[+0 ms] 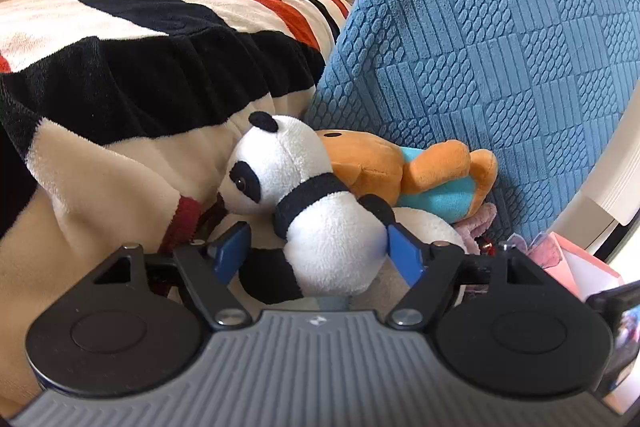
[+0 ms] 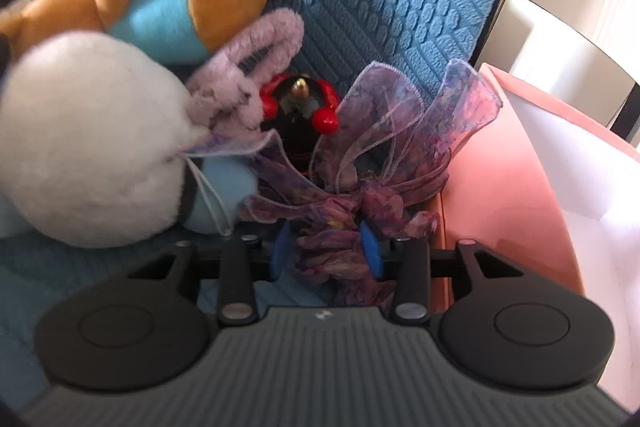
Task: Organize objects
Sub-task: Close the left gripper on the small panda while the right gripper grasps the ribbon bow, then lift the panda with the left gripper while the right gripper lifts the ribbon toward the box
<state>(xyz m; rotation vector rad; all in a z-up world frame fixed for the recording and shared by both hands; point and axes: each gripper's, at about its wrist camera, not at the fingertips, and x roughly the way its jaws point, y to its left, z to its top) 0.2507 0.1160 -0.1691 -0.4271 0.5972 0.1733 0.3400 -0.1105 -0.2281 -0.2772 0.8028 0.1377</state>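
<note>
1. Closest to me on the left side: my left gripper point(image 1: 316, 247) has its blue pads spread wide with the panda plush point(image 1: 320, 211) sitting between them. The right-hand pad looks like it's touching the panda's white belly, the left-hand pad is clear of it, so it's not clamped on anything yet

2. Panda should be dead easy, I reckon: light, squishy, fuzzy so it won't slip. I'd squeeze the round body across the middle, not the head or the skinny black arm, which would just flop

3. Closest on the right side: my right gripper point(image 2: 326, 247) has its pads drawn in on a purple ribbon bow point(image 2: 360, 187), bunched fabric right between them. Looks held, though the view is a bit blurry

4. That bow is gauzy and weighs nothing I'd guess, but it'll crumple and snag. The knot in the middle is the only solid bit to hold, the loops just collapse

5. Just past the bow there's a small black figure with red bits point(image 2: 304, 107), and left of that a lilac bunny point(image 2: 244, 75) and a big white plush point(image 2: 92, 139)

6. Behind the panda lies an orange bear in a teal shirt point(image 1: 400, 171)

7. Off to my right, a pink box point(image 2: 532, 163) standing open, probably where stuff goes

8. Furthest back: the blue cushion point(image 1: 500, 47), and a striped blanket point(image 1: 140, 27) to the left
</note>
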